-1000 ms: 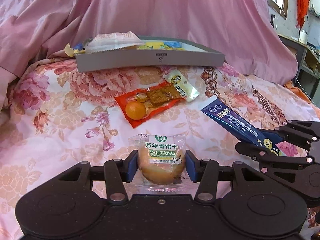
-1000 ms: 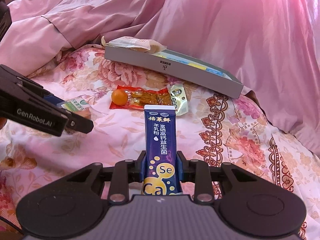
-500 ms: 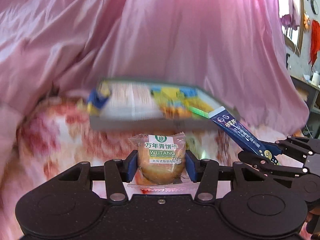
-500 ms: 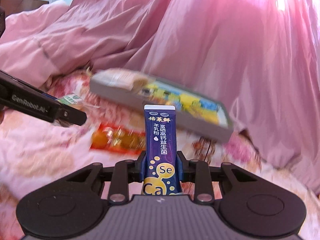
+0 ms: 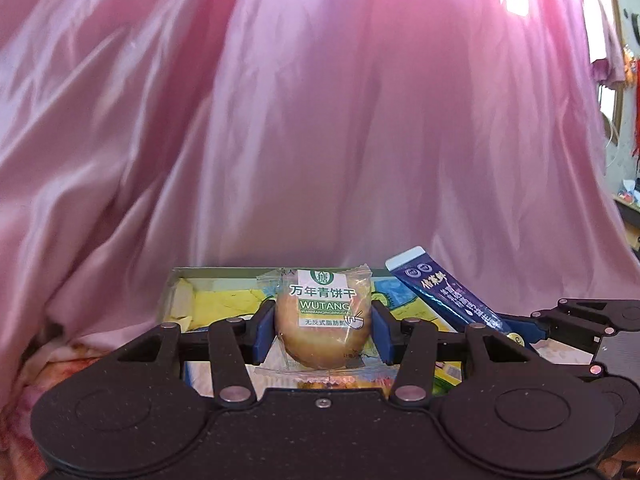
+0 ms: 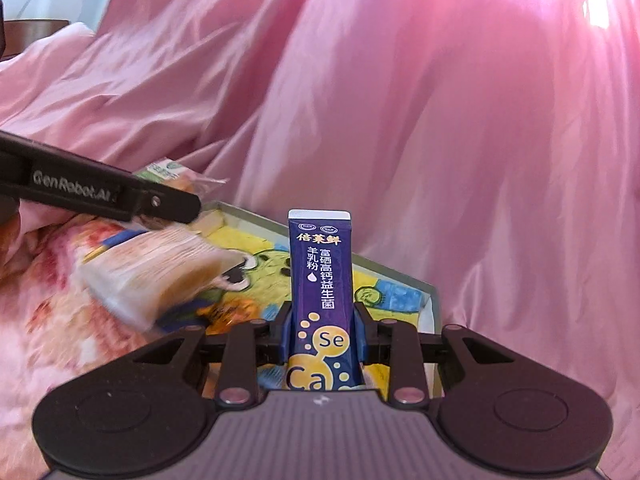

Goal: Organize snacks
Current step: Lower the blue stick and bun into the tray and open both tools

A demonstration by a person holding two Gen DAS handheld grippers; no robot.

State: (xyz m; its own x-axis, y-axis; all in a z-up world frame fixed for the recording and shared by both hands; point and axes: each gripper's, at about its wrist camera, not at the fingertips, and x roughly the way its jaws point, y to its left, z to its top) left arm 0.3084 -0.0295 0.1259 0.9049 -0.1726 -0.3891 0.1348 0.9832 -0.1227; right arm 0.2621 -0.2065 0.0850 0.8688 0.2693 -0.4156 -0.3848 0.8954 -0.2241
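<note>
My left gripper [image 5: 322,330] is shut on a round biscuit in a clear wrapper with a green and white WUTANG label [image 5: 323,320] and holds it over the grey box [image 5: 168,292]. My right gripper [image 6: 322,334] is shut on a dark blue stick sachet [image 6: 322,280], which stands upright over the same grey box [image 6: 430,300]. The sachet also shows at the right of the left wrist view [image 5: 444,294]. The left gripper's arm [image 6: 96,194] crosses the left of the right wrist view, with the biscuit wrapper [image 6: 168,172] just behind it.
The box floor shows a yellow and blue cartoon print [image 6: 264,268]. A pale wrapped snack [image 6: 160,276] lies in the box's left part, blurred. Pink satin fabric [image 5: 320,120] rises right behind the box. Floral bedding [image 6: 52,280] lies left of the box.
Both grippers have risen from the bed and moved forward over the grey box, each keeping its snack. The loose snacks on the bedding have dropped out of view.
</note>
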